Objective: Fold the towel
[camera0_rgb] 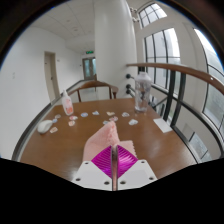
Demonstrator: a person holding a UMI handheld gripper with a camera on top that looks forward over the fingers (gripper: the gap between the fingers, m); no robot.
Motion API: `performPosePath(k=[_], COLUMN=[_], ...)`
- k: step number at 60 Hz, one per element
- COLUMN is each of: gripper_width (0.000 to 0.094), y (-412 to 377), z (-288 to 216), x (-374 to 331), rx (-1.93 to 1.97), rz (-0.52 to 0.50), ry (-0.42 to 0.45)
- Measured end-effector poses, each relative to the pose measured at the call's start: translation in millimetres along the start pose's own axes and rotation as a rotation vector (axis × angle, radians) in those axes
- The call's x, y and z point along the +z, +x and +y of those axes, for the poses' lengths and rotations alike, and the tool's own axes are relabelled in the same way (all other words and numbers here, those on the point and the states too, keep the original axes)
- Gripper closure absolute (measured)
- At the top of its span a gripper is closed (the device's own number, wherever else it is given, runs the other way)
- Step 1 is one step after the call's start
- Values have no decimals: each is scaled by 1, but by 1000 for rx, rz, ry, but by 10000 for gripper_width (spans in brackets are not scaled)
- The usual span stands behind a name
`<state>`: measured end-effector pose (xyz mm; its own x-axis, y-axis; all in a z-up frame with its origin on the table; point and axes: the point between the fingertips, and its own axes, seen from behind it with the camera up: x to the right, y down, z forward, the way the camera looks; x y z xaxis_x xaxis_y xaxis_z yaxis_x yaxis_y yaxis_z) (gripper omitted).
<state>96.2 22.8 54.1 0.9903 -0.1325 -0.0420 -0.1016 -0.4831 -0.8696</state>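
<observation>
Pink towel pinched in tongs, pointing ahead.

Single view only, so no overlap w/ another cam. Cam rides on the gripper, looking fwd along its fingers, which sit at 6 o'clock, very near the lens. It's raised a bit above the round wooden table and tilted slightly down across it. Far side of the table lies toward 12 o'clock, windows from 1 to 3 o'clock, a door at approx 10 o'clock
</observation>
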Motion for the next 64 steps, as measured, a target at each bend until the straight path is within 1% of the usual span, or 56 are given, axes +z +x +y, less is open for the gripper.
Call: performPosePath(k=[3, 4, 5, 8, 11, 14, 15, 16, 17, 20, 30, 38, 53, 57, 59, 64], gripper_width=[879, 782, 757, 527, 298, 68, 55, 115, 128, 99, 99, 102, 93, 93, 93, 106], y=[12, 15, 19, 23, 25, 26, 27, 27, 28, 30, 13, -8, -33, -38, -39, -59], z=[15, 19, 23, 30, 30, 27, 26, 26, 26, 24, 13, 26, 56, 57, 61, 72], x=[8, 10, 11, 15, 14, 8, 6, 3, 0, -11, -62, -111, -165, -166, -167, -165], rx=[-1, -3, -5, -1, 2, 2, -1, -3, -7, -15, -51, -78, -218, -192, -191, -166], rz=[-1, 1, 4, 7, 1, -7, -8, -10, -8, 0, -26, -44, -41, -62, -65, -143], ry=[-37, -48, -59, -76, -72, -50, -44, -39, -35, -17, 93, 141, 187, 194, 183, 159])
